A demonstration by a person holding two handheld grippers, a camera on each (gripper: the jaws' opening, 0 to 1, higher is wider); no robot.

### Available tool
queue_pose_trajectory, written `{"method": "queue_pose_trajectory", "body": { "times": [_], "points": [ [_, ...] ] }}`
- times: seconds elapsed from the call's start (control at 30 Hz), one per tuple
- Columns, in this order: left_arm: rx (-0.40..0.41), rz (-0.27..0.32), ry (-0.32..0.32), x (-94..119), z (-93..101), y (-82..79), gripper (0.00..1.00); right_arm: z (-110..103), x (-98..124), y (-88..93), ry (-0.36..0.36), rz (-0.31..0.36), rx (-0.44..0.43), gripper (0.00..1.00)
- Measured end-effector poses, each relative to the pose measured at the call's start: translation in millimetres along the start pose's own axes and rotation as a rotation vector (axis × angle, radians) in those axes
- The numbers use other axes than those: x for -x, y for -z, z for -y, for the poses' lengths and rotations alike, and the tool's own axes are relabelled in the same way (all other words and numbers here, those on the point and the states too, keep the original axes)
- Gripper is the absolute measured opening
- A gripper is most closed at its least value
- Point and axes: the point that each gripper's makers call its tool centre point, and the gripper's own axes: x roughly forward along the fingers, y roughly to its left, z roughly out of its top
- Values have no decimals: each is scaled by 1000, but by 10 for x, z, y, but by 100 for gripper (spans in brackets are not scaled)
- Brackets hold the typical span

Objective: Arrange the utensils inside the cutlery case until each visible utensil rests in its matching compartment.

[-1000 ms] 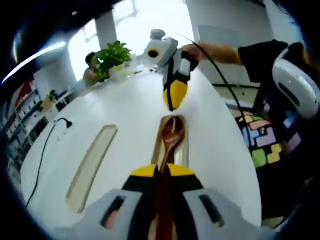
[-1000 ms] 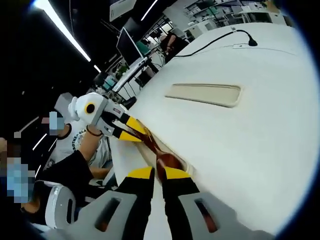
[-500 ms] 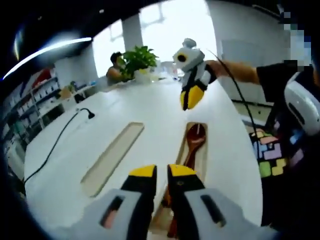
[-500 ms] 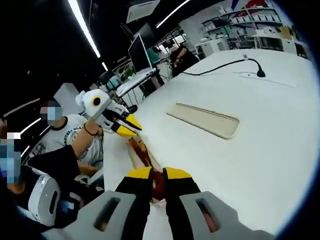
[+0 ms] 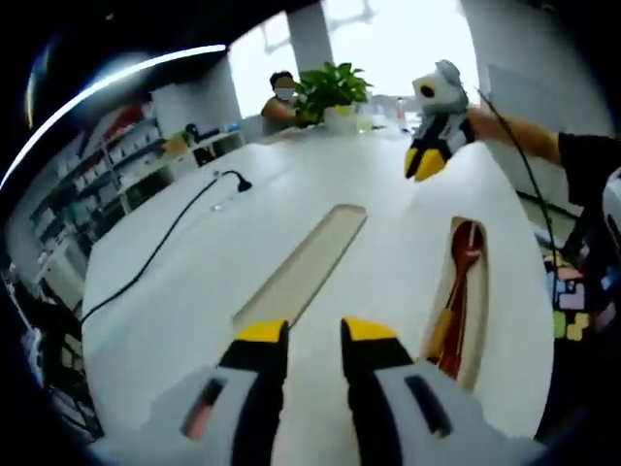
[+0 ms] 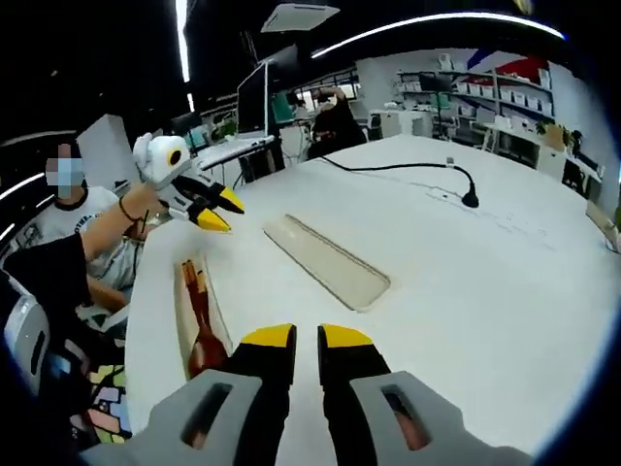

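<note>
A brown wooden spoon [image 5: 466, 282] lies lengthwise in the right-hand long compartment of the white surface [image 5: 388, 223]. The neighbouring beige compartment [image 5: 309, 260] holds nothing. My left gripper [image 5: 312, 335] hovers open above the white surface, left of the spoon, with nothing between its jaws. Beyond the spoon's far end my right gripper [image 5: 424, 167] hangs in the air with its yellow tips together. In the right gripper view the spoon [image 6: 201, 325] lies at lower left, the bare compartment [image 6: 328, 260] ahead, my right gripper [image 6: 306, 340] shut and my left gripper [image 6: 219, 211] open.
A black cable with a plug [image 5: 231, 181] runs over the left part of the surface and shows again as the cable's plug [image 6: 470, 199]. A potted plant [image 5: 332, 87] stands at the far end. A person's arm [image 6: 107, 228] holds the left gripper; coloured floor mats [image 5: 568, 301] lie past the edge.
My left gripper let go of the spoon's handle and both grippers drew back and up. The spoon stays in its compartment.
</note>
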Motion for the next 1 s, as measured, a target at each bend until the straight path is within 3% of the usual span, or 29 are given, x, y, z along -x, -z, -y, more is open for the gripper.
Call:
{"method": "queue_pose_trajectory", "body": {
  "times": [0.17,0.23,0.3,0.43,0.53,0.6,0.77,1.0],
  "points": [
    [233,-10,-1,-58,-191,-43,21,121,-138,6,21,-34,-14,9],
    [310,42,73,-78,-146,-128,16,263,-144,42,71,-96,11,11],
    [405,48,87,-104,-175,-128,17,329,-153,50,99,-124,15,11],
    [471,0,82,-189,-209,-49,17,378,-232,16,98,-154,-52,11],
    [637,-78,88,-233,-236,16,17,395,-315,27,93,-211,-76,12],
    [696,-126,68,-257,-289,54,17,409,-370,6,110,-229,-76,14],
    [696,-233,0,-318,-375,222,17,526,-467,5,119,-265,-116,14],
    [734,-270,-8,-420,-344,261,17,782,-576,-81,128,-293,-201,13]
  ]
}}
